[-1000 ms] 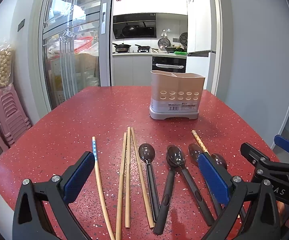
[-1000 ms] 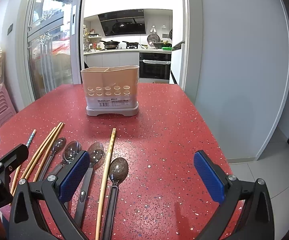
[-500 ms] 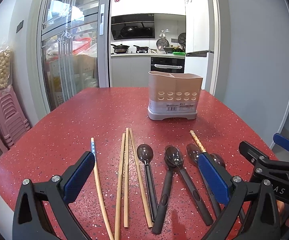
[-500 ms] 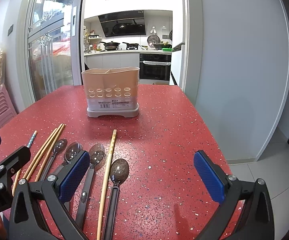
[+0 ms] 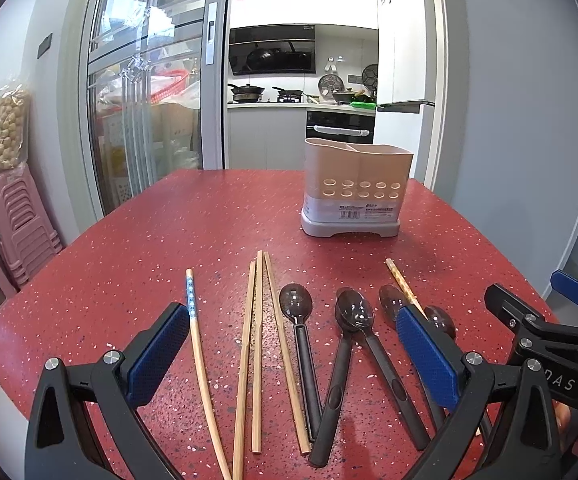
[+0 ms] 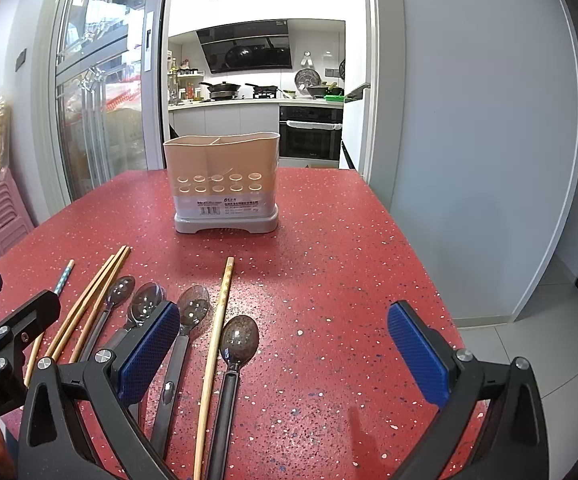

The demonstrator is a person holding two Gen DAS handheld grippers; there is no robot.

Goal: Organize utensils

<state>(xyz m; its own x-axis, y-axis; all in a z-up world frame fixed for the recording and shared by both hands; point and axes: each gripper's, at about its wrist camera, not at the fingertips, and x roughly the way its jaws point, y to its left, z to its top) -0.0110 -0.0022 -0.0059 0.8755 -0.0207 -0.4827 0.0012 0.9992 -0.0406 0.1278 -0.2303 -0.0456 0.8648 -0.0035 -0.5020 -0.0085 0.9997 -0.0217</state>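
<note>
Utensils, loose, in a row on the near part of the red speckled worktop (image 5: 137, 264): one chopstick with a blue patterned end (image 5: 199, 344); three plain wooden chopsticks (image 5: 257, 344), side by side; four dark spoons (image 5: 303, 336), bowls pointing away; one further wooden chopstick (image 6: 215, 344) lying between the third and fourth spoon.

Utensil holder (image 6: 225, 184): beige, divided, perforated front, grey base; upright, farther back on the worktop, well apart from the row.

Left gripper (image 5: 289, 356): jaws wide apart, holding nothing, above the chopsticks and spoons.

Right gripper (image 6: 285, 352): jaws wide apart, holding nothing, above the right end of the row.
</note>
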